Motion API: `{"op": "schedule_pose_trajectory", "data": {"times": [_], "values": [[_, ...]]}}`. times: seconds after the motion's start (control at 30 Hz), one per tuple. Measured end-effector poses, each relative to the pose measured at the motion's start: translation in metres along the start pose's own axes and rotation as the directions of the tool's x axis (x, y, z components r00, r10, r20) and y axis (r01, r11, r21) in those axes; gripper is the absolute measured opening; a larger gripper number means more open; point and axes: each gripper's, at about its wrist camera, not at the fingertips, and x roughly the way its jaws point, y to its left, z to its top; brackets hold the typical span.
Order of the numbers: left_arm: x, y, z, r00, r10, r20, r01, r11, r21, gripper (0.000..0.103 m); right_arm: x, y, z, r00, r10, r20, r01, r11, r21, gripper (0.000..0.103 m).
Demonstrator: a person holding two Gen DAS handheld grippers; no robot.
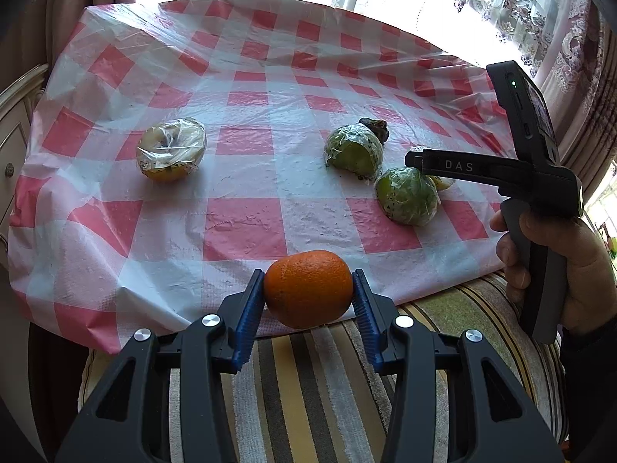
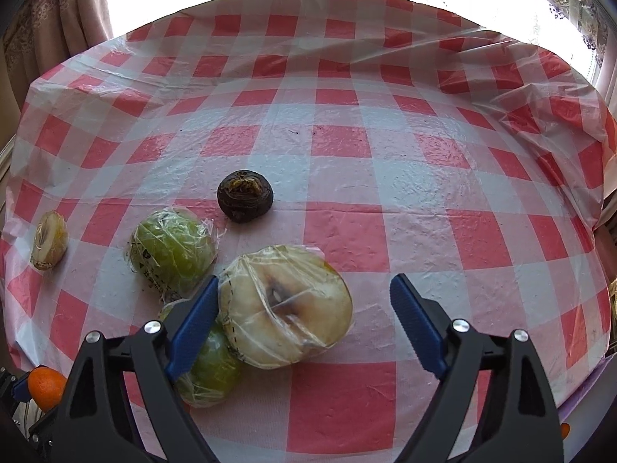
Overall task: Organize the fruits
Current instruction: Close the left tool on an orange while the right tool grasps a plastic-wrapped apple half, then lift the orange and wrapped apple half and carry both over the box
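The left gripper (image 1: 308, 293) is clenched on an orange (image 1: 308, 289), its blue pads (image 1: 250, 308) pressing the fruit's two sides. The orange is slightly oval, its long axis running across from pad to pad, and it hangs over the near edge of the red-and-white checked tablecloth (image 1: 246, 227), above a striped cushion (image 1: 320, 386).

The right gripper (image 2: 304, 301) stands wide, with a plastic-wrapped pale apple half (image 2: 285, 305) between its fingers. The cut face tilts up towards the camera, the browned core showing. The left finger looks to be touching the wrap or just beside it; the right finger is clearly apart from it, so nothing is gripped. In the left wrist view a person's hand (image 1: 559, 270) holds this gripper's handle, and its finger hides most of that apple half.

Two wrapped green fruit halves (image 2: 173, 254) lie just left of it, the nearer one (image 2: 210, 366) partly covered by the gripper's finger. A small dark, wrinkled fruit (image 2: 245, 196) sits behind them; I cannot tell what kind. Another wrapped pale half (image 1: 171, 149) lies well apart at the left of the table, cut face up.
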Motion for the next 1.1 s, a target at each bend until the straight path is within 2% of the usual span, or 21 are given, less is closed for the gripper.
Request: {"op": "schedule_pose_trajectory", "data": {"times": [0.1,0.17,0.2,0.53,1.1], "values": [[0.000,0.000,0.000,1.000,0.000,0.000,0.000,1.000,-0.001,0.043,0.003,0.001,0.000,1.000,0.014,-0.008,-0.014,1.000,-0.003,0.080],[0.000,0.000,0.000,1.000,0.000,0.003,0.000,1.000,-0.001,0.043,0.004,0.001,-0.001,0.999,0.039,-0.014,-0.039,0.999,-0.005,0.064],[0.000,-0.001,0.000,1.000,0.000,0.004,0.000,1.000,-0.002,0.043,0.004,0.002,-0.001,0.999,0.045,-0.017,-0.045,0.999,-0.005,0.062],[-0.004,-0.001,0.000,1.000,0.013,0.017,-0.013,1.000,0.004,0.043,-0.008,-0.016,-0.013,0.999,0.045,-0.009,-0.044,0.998,0.037,0.061],[-0.015,-0.016,0.002,0.997,0.051,0.056,-0.053,0.998,0.038,0.043,-0.058,-0.045,-0.059,0.998,0.058,0.034,-0.061,0.995,0.077,0.061]]}}
